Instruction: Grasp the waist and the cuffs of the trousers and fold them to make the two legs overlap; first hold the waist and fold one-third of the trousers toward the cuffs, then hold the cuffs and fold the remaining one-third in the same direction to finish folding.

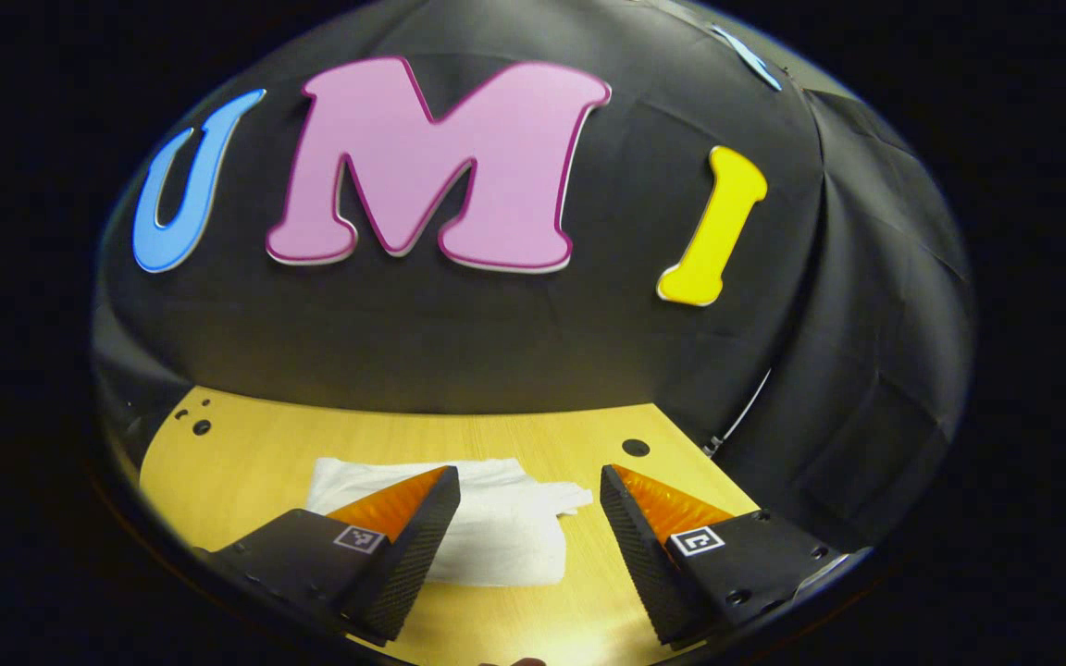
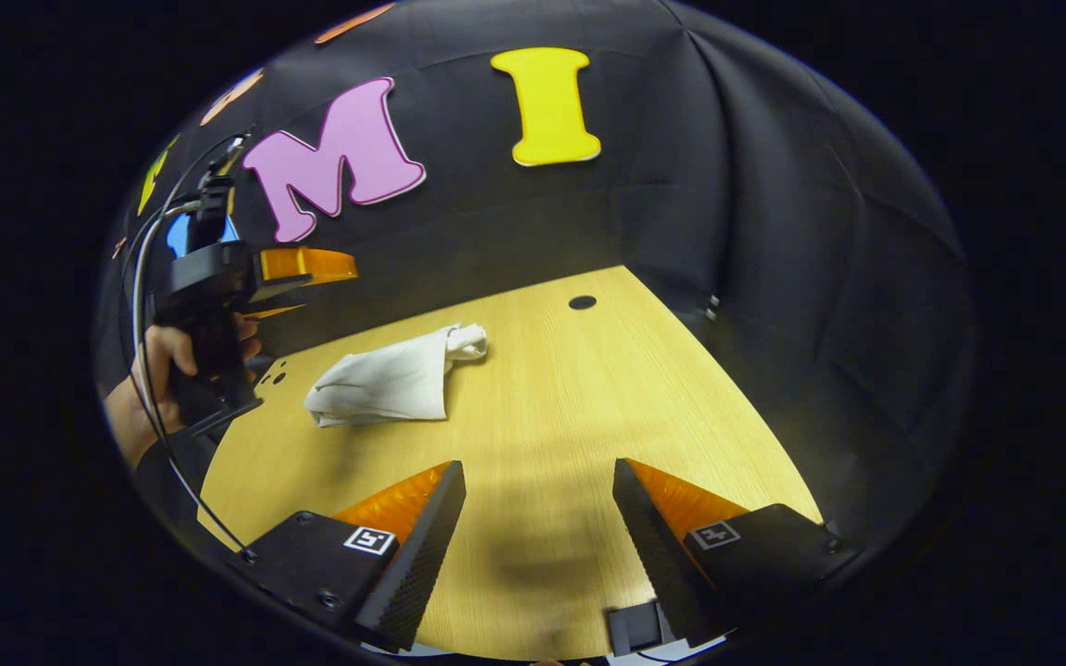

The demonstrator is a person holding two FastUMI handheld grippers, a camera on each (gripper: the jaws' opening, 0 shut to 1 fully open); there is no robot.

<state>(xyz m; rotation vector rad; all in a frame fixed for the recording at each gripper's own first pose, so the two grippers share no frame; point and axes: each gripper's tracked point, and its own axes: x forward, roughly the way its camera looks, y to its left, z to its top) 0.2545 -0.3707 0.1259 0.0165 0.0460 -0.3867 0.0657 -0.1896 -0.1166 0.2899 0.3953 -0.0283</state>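
Note:
The white trousers [image 1: 496, 523] lie folded into a small bundle on the wooden table [image 1: 246, 462]. My left gripper [image 1: 529, 481] hovers above them, open, with nothing between its fingers. In the right gripper view the same trousers [image 2: 394, 381] rest at the table's far left part, one corner bunched up toward the back. My right gripper [image 2: 539, 474] stands open over bare wood, well short of the bundle. Held by a hand [image 2: 158, 356], the left gripper [image 2: 297, 268] shows raised above the table's left side, up and left of the trousers.
The table [image 2: 588, 416] has a round hole [image 2: 581, 302] near its back edge and small holes [image 2: 274, 375] at the left. Black cloth walls close in behind and to the right.

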